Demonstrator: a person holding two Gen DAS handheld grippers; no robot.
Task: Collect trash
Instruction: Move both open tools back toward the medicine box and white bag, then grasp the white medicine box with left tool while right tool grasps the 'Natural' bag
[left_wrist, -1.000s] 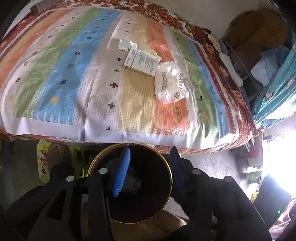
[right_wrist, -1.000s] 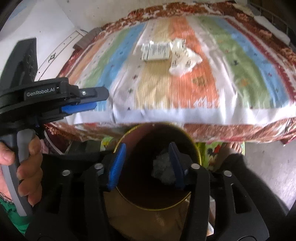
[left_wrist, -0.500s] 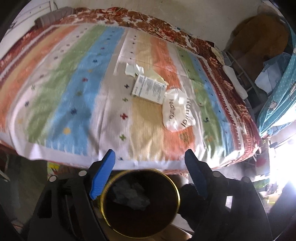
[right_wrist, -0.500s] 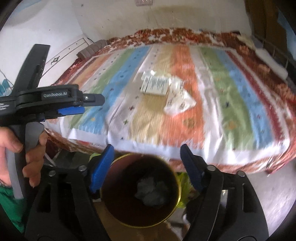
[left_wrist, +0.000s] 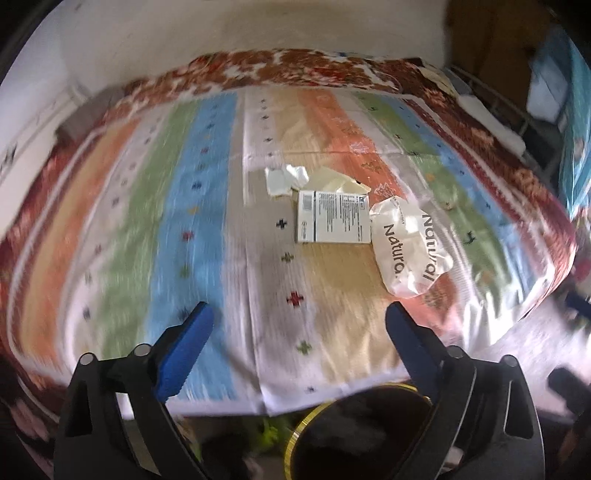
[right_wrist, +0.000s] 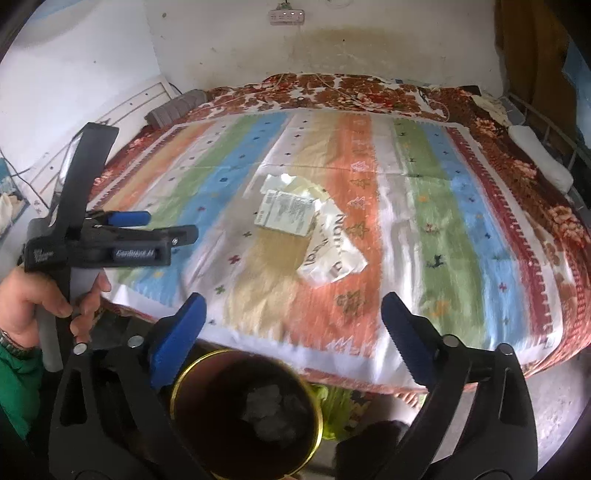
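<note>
Crumpled white wrapper (left_wrist: 410, 254) printed "Natural", a flat printed box (left_wrist: 332, 221) touching it & paper scraps (left_wrist: 286, 179) lie mid-bed on a striped cover (left_wrist: 192, 221). Gold-rimmed bin (right_wrist: 245, 410) below the bed edge holds crumpled trash. Left gripper (left_wrist: 295, 325) & right gripper (right_wrist: 291, 314) just spread wide, nothing between. Only right view shows the hand (right_wrist: 33, 299).

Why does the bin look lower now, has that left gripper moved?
Yes. The left gripper has swung up from over the bin toward the striped bedspread, its jaws just opening, nothing between them.
</note>
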